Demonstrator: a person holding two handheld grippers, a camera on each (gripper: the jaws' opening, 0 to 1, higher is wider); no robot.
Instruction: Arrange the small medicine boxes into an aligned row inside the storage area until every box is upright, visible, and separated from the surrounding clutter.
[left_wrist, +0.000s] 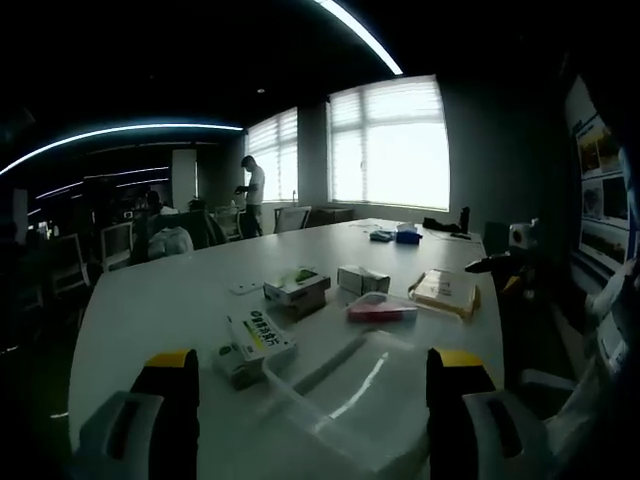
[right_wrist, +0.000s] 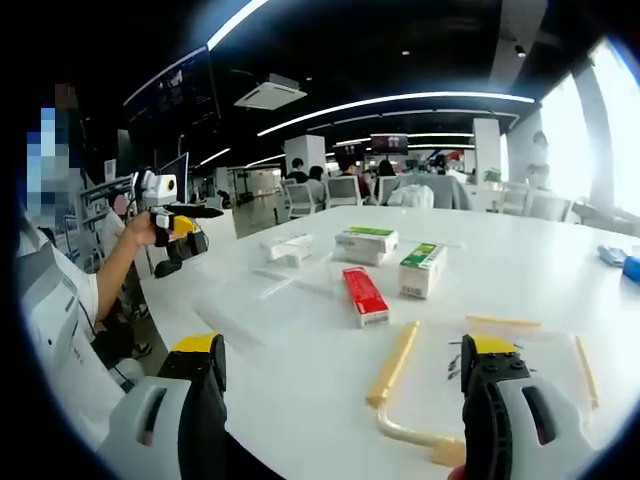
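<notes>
- Right now the left gripper (left_wrist: 312, 385) hangs over the near edge of a white table (left_wrist: 150, 300), jaws spread wide with nothing between them.
- Between and just ahead of those jaws lies a clear bin (left_wrist: 375, 385), seemingly on its side or tilted; I cannot tell which way its mouth faces.
- Just beside the bin's left corner, near the left jaw, sits a green-and-white box (left_wrist: 255, 340), lying flat.
- Farther off are a green-topped box (left_wrist: 297, 287), a white box (left_wrist: 362, 280), a pink box (left_wrist: 381, 308) touching the bin's far edge, and a tan box (left_wrist: 445, 292) to the right.
- At that view's right edge, the other gripper (left_wrist: 505, 262) shows, held up off the table.
- Over in the right gripper view, the right gripper (right_wrist: 345, 400) is likewise wide open and empty, above the table (right_wrist: 520, 270).
- Ahead of it a red box (right_wrist: 366, 296) lies flat, touching a green-and-white one (right_wrist: 422, 270) standing on its side; another green-topped box (right_wrist: 366, 243) and a white one (right_wrist: 288, 247) lie beyond.
- Between the right jaws lies a clear tray (right_wrist: 480, 390) with a yellowish rim; its contents are unclear.
- To the left, a person's hand (right_wrist: 140, 230) holds the left gripper (right_wrist: 195, 212) off the table edge; from here I cannot tell how far it is open.
</notes>
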